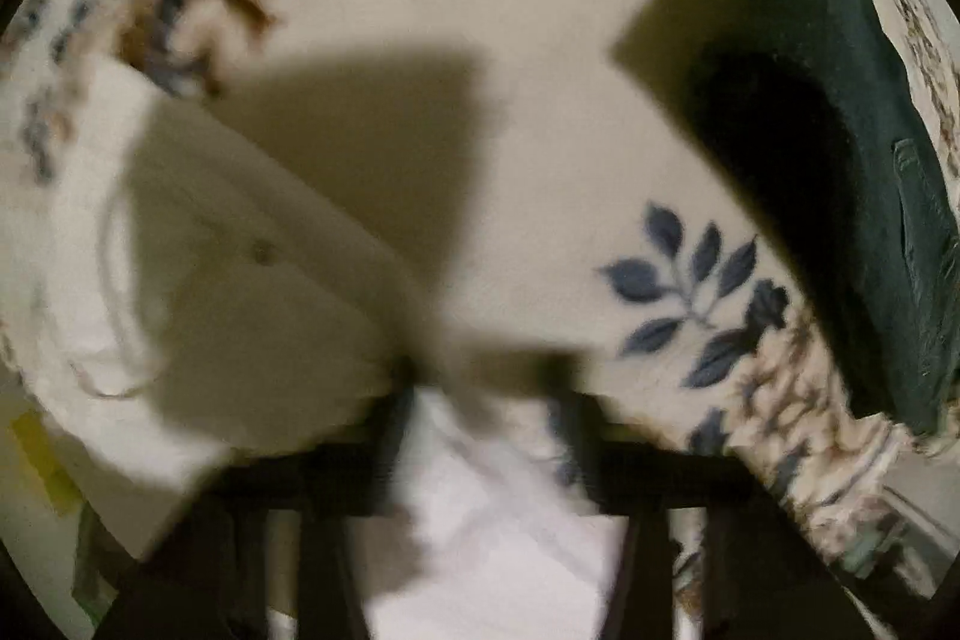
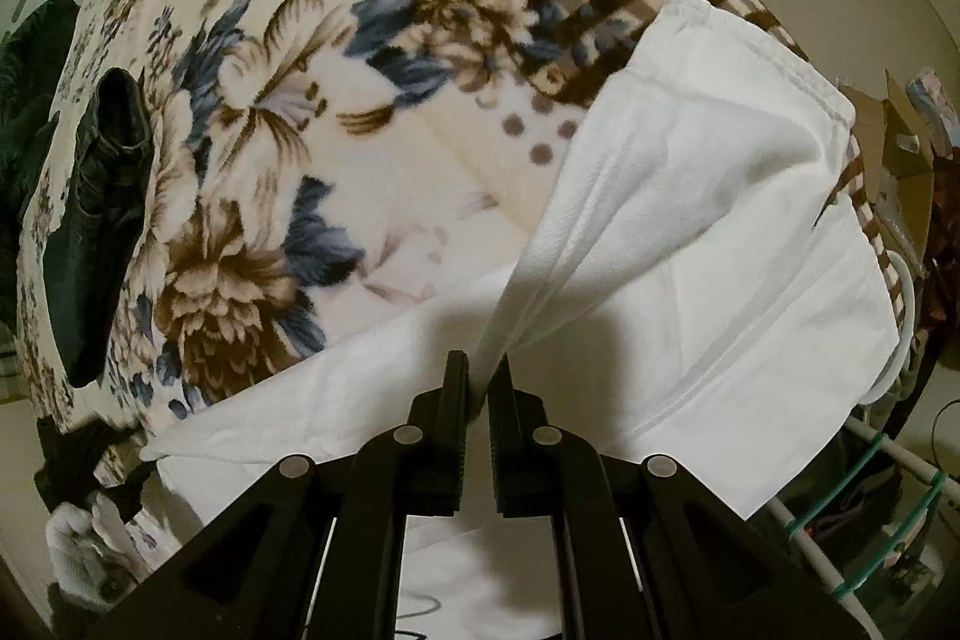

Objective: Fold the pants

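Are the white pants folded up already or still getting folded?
Still getting folded. The right hand-held gripper pinches a lifted flap of the white pants, raised over the flowery blanket, not lying flat.

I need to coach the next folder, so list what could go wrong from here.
1. The right hand-held gripper pinches only a thin pleat of the white pants; it may slip mid-fold.
2. The left hand-held gripper view is motion-blurred, its hold unclear, so the two sides may fold unevenly.
3. The plush floral blanket could drag the fabric into wrinkles.
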